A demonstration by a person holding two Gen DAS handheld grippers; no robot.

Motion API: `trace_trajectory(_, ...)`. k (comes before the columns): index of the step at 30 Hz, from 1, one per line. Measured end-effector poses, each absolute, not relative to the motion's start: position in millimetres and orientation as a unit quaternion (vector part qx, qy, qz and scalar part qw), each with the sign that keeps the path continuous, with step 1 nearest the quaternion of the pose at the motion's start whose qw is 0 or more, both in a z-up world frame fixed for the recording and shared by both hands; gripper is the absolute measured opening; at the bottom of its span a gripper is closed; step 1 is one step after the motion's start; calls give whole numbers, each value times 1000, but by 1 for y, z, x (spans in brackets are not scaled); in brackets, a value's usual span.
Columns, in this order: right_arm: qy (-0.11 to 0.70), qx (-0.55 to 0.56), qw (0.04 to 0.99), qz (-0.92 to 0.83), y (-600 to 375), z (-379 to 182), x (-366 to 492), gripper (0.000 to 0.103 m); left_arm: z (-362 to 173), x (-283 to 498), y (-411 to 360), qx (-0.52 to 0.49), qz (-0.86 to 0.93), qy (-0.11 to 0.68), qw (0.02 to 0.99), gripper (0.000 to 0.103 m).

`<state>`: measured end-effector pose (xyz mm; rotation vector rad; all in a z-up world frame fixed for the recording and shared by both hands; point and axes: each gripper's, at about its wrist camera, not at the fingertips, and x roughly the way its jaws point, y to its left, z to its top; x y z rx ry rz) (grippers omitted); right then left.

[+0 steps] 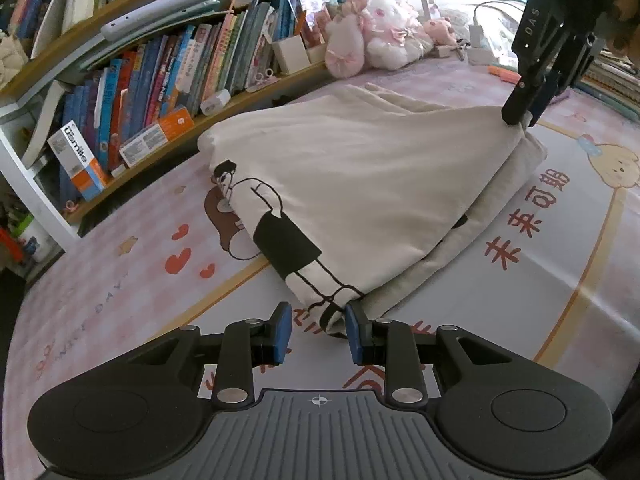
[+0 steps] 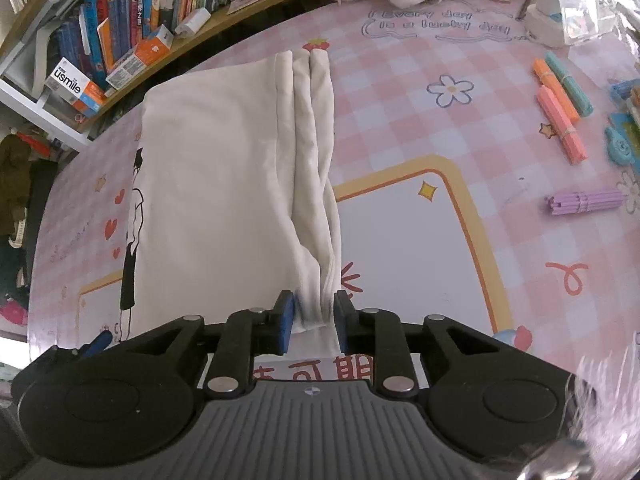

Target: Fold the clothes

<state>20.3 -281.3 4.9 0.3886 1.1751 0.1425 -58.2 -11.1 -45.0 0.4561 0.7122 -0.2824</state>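
Folding is partway done — the cream shirt [image 1: 360, 184] lies doubled over on the bench [image 2: 400, 220]. Our right gripper [image 2: 314, 318] pinches its bunched edge; our left gripper [image 1: 318, 330] stands spread at the near corner, one pad touching cloth. We judge further folds remain.

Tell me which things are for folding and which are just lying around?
For folding:
cream T-shirt
left gripper
right gripper

Just lying around:
plush toys
books
paper stick bundles
usmile box
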Motion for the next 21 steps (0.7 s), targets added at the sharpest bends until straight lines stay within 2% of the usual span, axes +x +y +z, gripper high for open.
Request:
trace_trajectory(7, 552, 183, 811, 71, -276, 3, 24, 23, -43, -60, -7, 213, -133, 343, 905, 28)
trace_trajectory(8, 553, 184, 809, 73, -275, 1, 25, 12, -43, -60, -7, 212, -133, 343, 906, 28)
trace_trajectory(9, 552, 172, 812, 78, -271, 2, 27, 6, -42, -60, -6, 211, -134, 342, 906, 28)
trace_trajectory(15, 475, 162, 853, 142, -256, 68, 9, 6, -40, -61, -2, 214, -134, 338, 907, 27)
trace_trajectory(16, 466, 161, 858, 146, -256, 78, 3, 6, -40, -62, -1, 214, -136, 336, 907, 24)
trace_trajectory(17, 465, 161, 858, 146, -258, 80, 0, 6, -40, -62, 0, 213, -143, 335, 907, 16)
trace_trajectory(21, 513, 136, 841, 105, -258, 41, 2, 6, -47, -62, -2, 223, -164, 343, 898, 6)
